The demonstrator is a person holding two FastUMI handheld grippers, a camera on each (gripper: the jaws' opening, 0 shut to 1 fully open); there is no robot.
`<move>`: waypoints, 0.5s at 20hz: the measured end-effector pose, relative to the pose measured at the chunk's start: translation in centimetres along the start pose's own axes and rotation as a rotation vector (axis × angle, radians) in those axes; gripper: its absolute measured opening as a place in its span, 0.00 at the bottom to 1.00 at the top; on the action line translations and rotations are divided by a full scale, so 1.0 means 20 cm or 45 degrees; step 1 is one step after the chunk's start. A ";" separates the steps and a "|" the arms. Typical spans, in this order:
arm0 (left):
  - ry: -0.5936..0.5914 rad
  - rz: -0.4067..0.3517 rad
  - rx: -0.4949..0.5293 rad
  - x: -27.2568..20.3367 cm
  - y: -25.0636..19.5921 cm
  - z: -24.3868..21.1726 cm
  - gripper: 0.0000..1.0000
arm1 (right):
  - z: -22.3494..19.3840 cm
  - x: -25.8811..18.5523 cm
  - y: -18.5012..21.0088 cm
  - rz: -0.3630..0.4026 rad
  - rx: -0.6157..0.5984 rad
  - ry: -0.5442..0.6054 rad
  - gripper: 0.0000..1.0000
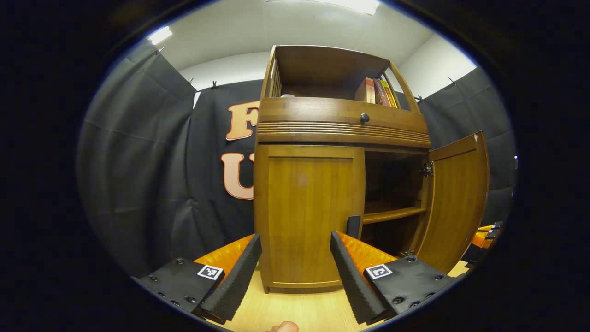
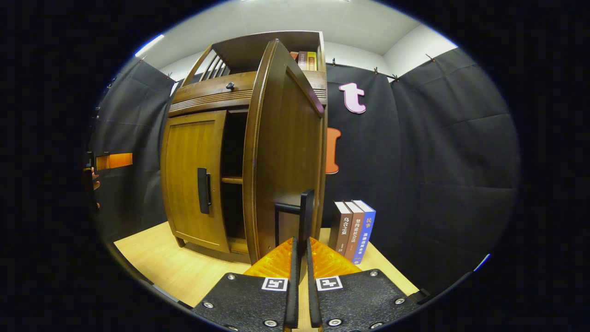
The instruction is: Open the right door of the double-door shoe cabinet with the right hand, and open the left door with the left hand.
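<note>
L door handle half-hidden.

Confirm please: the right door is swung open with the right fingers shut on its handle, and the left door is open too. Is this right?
One thing is wrong: the left door is closed, as the left gripper view shows. The rest holds: the right door is swung open, and the right gripper has its fingers shut on the handle.

Your left gripper view faces the shoe cabinet front closely; your right gripper view sights along its open right door, both sharing its front.
</note>
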State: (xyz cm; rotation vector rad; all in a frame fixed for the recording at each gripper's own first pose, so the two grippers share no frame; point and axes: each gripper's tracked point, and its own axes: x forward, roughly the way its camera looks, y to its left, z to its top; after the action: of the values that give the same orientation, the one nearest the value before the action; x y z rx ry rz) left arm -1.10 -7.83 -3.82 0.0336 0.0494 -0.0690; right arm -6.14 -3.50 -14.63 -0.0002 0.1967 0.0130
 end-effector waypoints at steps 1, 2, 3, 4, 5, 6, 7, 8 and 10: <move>0.004 -0.010 -0.005 0.01 -0.03 -0.01 0.95 | 0.00 0.00 -0.04 -0.012 0.003 0.000 0.08; 0.009 -0.019 -0.005 0.02 -0.06 -0.02 0.95 | 0.00 -0.04 -0.08 -0.028 0.005 0.000 0.08; 0.012 -0.029 -0.001 0.03 -0.09 -0.02 0.95 | -0.01 -0.01 -0.12 -0.046 0.007 -0.003 0.08; 0.013 -0.040 0.001 0.05 -0.12 -0.03 0.95 | -0.01 -0.02 -0.16 -0.064 0.007 -0.007 0.08; 0.013 -0.056 -0.001 0.07 -0.16 -0.03 0.95 | 0.00 -0.03 -0.20 -0.084 0.005 -0.011 0.08; 0.012 -0.077 -0.006 0.08 -0.21 -0.04 0.95 | -0.01 -0.04 -0.25 -0.105 0.004 -0.016 0.19; 0.014 -0.095 -0.010 0.10 -0.25 -0.04 0.96 | -0.01 -0.04 -0.30 -0.127 -0.002 -0.016 0.08; 0.017 -0.107 -0.016 0.12 -0.29 -0.05 0.96 | -0.02 -0.05 -0.34 -0.147 -0.003 -0.017 0.08; 0.029 -0.123 -0.032 0.14 -0.35 -0.08 0.95 | -0.03 -0.08 -0.42 -0.186 0.004 -0.020 0.06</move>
State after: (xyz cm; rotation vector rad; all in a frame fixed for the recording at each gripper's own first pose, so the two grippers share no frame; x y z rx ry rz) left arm 1.18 -14.98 -5.70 0.0066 0.0750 -0.1642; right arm -7.62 -11.96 -14.92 -0.0116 0.1809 -0.1330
